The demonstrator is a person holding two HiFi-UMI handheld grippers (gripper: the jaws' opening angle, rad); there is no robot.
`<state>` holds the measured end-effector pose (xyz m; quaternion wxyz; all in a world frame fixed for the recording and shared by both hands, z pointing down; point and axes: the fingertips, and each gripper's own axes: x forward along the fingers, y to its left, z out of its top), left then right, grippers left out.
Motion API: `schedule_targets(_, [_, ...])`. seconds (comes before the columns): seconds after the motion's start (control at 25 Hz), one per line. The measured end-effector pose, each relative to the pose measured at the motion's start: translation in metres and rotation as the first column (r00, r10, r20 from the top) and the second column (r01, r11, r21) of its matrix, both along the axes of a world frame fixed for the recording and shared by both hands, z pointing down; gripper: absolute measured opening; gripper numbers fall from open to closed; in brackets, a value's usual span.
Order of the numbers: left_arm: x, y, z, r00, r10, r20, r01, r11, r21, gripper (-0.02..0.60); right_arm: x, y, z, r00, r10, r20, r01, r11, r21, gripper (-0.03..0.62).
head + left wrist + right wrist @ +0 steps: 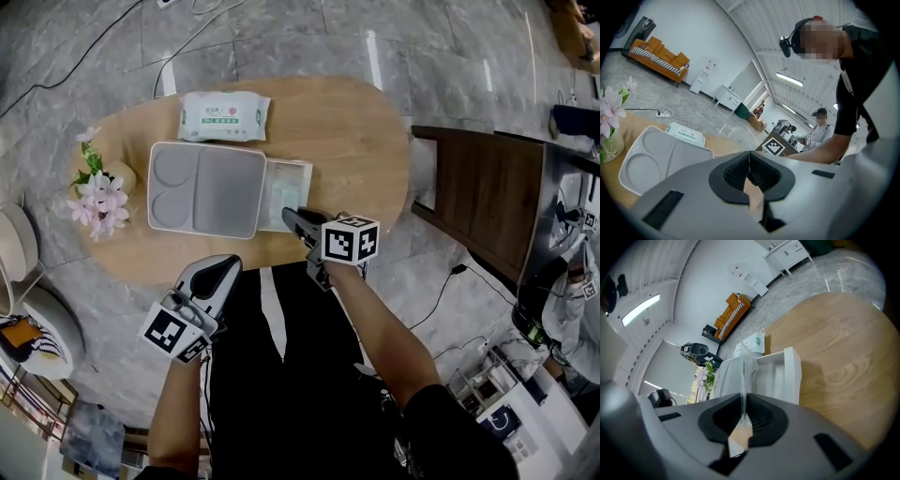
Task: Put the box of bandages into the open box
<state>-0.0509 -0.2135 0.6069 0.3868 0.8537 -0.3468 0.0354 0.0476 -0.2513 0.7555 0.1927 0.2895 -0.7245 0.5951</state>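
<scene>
A green-and-white bandage pack (223,115) lies at the table's far side, also visible in the left gripper view (684,135) and the right gripper view (754,342). A white compartment box (206,187) sits mid-table, with a pale open part (286,192) at its right. My right gripper (295,220) is at that part's near corner. It is shut (743,401) on a thin translucent sheet (743,371) that stands edge-on; I cannot tell what the sheet belongs to. My left gripper (214,279) hangs shut and empty (749,161) off the table's near edge.
A vase of pink flowers (101,192) stands at the table's left end. A dark wooden cabinet (487,202) is to the right of the table. A round chair (23,281) stands at far left. Cables run over the marble floor (441,56).
</scene>
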Motion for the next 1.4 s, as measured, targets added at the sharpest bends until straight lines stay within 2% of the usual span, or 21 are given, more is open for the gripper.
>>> schedule_targets(0.4, [0.005,0.004,-0.005,1.0,0.01,-0.025,-0.01,1.0,0.002,0.017,-0.012,0.006,0.021,0.993,-0.049,-0.11,0.04,0.996,-0.082,0.031])
schedule_targets(0.84, [0.007,0.005,-0.01,0.999,0.026,-0.041,-0.026,1.0,0.011,0.017,-0.029,0.003,0.039,0.969,-0.112,-0.219,0.093,0.991,-0.095,0.031])
schedule_targets(1.2, [0.012,0.01,-0.009,0.998,0.035,-0.057,-0.035,0.999,0.002,0.017,-0.033,0.008,0.052,0.955,-0.134,-0.265,0.102,0.986,-0.131,0.033])
schedule_targets(1.4, [0.013,0.011,-0.009,0.997,0.038,-0.061,-0.038,0.999,0.001,0.017,-0.033,0.009,0.056,0.947,-0.146,-0.286,0.113,0.985,-0.129,0.058])
